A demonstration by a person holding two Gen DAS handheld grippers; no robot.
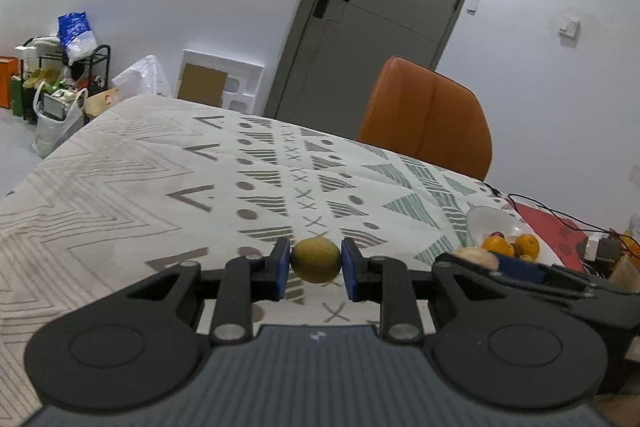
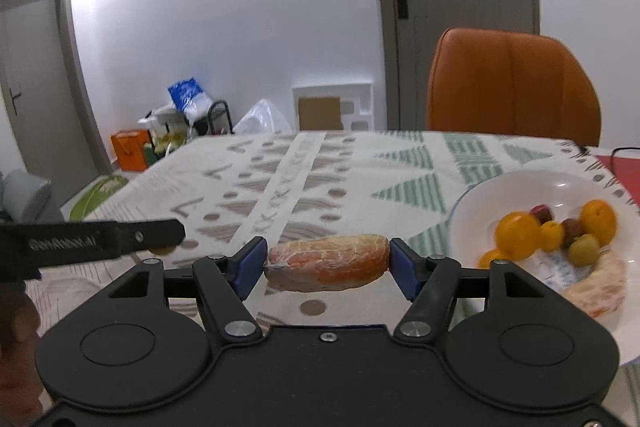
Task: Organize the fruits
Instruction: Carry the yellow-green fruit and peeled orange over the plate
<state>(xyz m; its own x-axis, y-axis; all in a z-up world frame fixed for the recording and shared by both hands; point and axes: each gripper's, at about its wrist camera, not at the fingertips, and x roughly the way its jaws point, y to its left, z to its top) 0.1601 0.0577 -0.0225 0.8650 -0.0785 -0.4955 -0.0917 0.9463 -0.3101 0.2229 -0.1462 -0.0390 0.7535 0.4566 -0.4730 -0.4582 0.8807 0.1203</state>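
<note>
My left gripper (image 1: pixel 315 262) is shut on a small yellow-green round fruit (image 1: pixel 315 259) and holds it just above the patterned tablecloth (image 1: pixel 160 179). My right gripper (image 2: pixel 327 263) is shut on a peeled orange-pink citrus segment (image 2: pixel 326 262), held above the cloth to the left of a white bowl (image 2: pixel 500 191). The bowl holds oranges (image 2: pixel 516 235), small red and yellow-green fruits and another peeled segment (image 2: pixel 600 287). The bowl also shows at the right of the left wrist view (image 1: pixel 492 221). The left gripper's side shows at the left of the right wrist view (image 2: pixel 100 239).
An orange chair (image 2: pixel 512 87) stands behind the table's far edge. A red mat (image 1: pixel 548 227) with black cables and small items lies right of the bowl. Bags, a rack and boxes (image 1: pixel 60 83) sit on the floor by the far wall.
</note>
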